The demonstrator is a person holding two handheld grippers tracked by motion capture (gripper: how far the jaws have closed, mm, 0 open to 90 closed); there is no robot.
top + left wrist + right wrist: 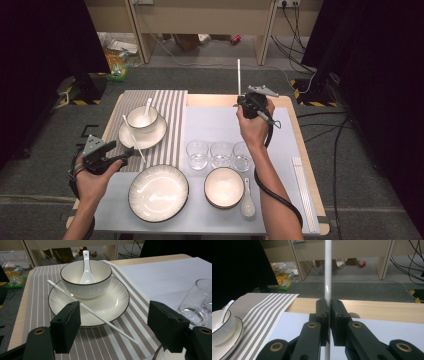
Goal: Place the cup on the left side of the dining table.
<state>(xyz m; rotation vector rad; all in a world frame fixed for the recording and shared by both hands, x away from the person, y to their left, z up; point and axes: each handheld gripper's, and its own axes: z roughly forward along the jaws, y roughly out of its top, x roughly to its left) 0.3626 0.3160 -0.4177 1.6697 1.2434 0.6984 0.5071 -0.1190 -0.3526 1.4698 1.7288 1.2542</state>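
A white bowl (142,119) with a white spoon (87,271) in it stands on a white plate (110,305) on the striped mat (170,107). One white chopstick (100,316) lies across the plate's near rim, its tip on the mat. My left gripper (116,325) is open just short of that chopstick, the jaws wide apart with nothing pressed between them; from above, my left gripper (126,154) is at the mat's front left. My right gripper (328,312) is shut on a second white chopstick (239,75), held upright over the table's far edge.
Three empty glasses (220,155) stand in a row mid-table on the pale mat (215,120). In front of them are a large ribbed plate (158,192), a small bowl (223,187) and a spoon (247,200). White strips (305,195) lie along the right edge.
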